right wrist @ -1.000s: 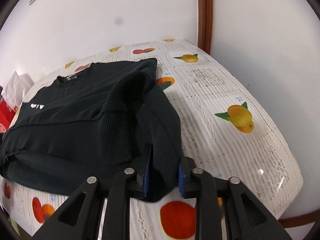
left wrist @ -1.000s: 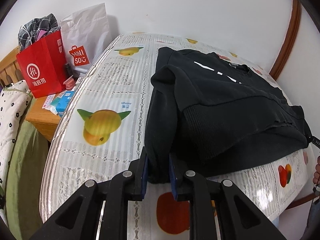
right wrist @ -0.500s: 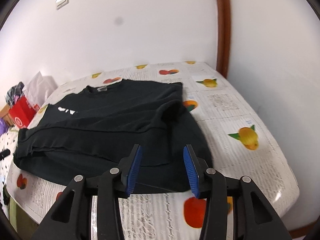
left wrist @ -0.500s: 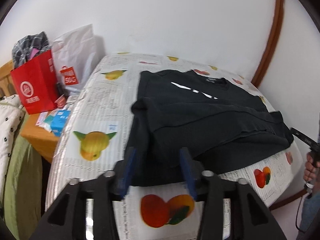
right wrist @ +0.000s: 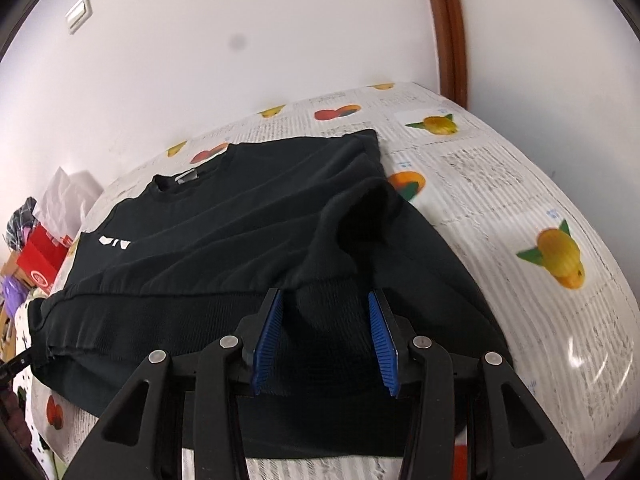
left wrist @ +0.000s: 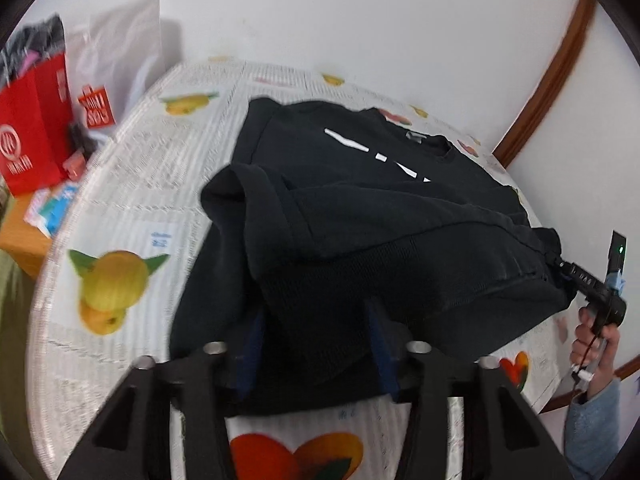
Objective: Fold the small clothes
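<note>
Black sweatshirt (right wrist: 224,232) lies mid-frame on the table (right wrist: 500,184), hem folded up once, further folds apparently left, with both left gripper (left wrist: 316,344) and right gripper (right wrist: 326,334) jaws open, holding nothing.

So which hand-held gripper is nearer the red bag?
Left. The left hand-held gripper is at the sweater's end toward the red bag; the right hand-held gripper is at the far end.

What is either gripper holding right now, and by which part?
Nothing. Both the left gripper and right gripper are open, jaws apart around the black sweatshirt's near edge.
</note>
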A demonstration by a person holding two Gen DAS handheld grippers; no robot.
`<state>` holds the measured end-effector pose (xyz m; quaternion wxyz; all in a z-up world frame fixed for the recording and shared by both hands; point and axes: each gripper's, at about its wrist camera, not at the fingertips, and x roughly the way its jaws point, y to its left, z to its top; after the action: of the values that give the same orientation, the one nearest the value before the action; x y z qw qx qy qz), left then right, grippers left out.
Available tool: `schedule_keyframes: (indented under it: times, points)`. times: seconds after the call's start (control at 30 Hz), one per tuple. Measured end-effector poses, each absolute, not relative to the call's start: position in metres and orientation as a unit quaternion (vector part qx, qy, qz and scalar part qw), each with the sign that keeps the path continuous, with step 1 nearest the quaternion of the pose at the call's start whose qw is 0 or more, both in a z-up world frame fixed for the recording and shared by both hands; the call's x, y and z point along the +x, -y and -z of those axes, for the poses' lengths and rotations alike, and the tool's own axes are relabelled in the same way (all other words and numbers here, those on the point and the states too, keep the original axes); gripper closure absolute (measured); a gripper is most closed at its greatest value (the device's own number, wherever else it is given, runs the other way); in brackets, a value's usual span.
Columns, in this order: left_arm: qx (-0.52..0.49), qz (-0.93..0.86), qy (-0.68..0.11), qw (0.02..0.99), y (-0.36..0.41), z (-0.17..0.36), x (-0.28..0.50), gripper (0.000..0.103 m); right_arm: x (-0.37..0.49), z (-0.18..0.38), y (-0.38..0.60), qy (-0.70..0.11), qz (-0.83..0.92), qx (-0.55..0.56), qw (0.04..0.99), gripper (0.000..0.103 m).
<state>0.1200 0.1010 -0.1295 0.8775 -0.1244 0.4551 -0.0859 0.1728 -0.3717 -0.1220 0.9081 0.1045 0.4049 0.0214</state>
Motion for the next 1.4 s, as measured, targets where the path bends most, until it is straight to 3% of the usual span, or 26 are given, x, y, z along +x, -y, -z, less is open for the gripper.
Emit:
schedule_keyframes:
  times: [0.03, 0.07, 0.13, 0.53, 0.9, 1.13, 1.33, 1.4]
  points:
    - [-0.123, 0.085, -0.452, 0.879, -0.099, 0.129, 0.123, 0.083, 0.176, 0.121, 0.368, -0.406, -0.02, 0.096, 0.909, 0.077]
    - [-0.115, 0.084, -0.444, 0.885, -0.097, 0.125, 0.125, 0.087, 0.179, 0.12, 0.365, -0.406, -0.018, 0.085, 0.91, 0.082]
    - [-0.098, 0.087, -0.427, 0.895, -0.092, 0.112, 0.127, 0.094, 0.18, 0.115, 0.364, -0.399, -0.024, 0.075, 0.913, 0.084]
    - [-0.095, 0.092, -0.374, 0.918, -0.091, 0.067, 0.185, 0.096, 0.2, 0.05, 0.391, -0.315, -0.058, 0.179, 0.93, 0.087]
    - [-0.127, 0.079, -0.428, 0.891, -0.096, 0.104, 0.244, 0.095, 0.267, 0.091, 0.393, -0.372, -0.031, 0.204, 0.905, 0.086]
    - [-0.14, 0.099, -0.435, 0.884, -0.097, 0.104, 0.253, 0.08, 0.294, 0.112, 0.4, -0.413, 0.0, 0.206, 0.887, 0.078]
    - [-0.127, 0.109, -0.403, 0.9, -0.104, 0.082, 0.232, 0.056, 0.259, 0.07, 0.388, -0.367, 0.002, 0.146, 0.919, 0.07]
    - [-0.123, 0.117, -0.397, 0.902, -0.105, 0.078, 0.221, 0.055, 0.245, 0.058, 0.38, -0.357, -0.014, 0.128, 0.925, 0.07]
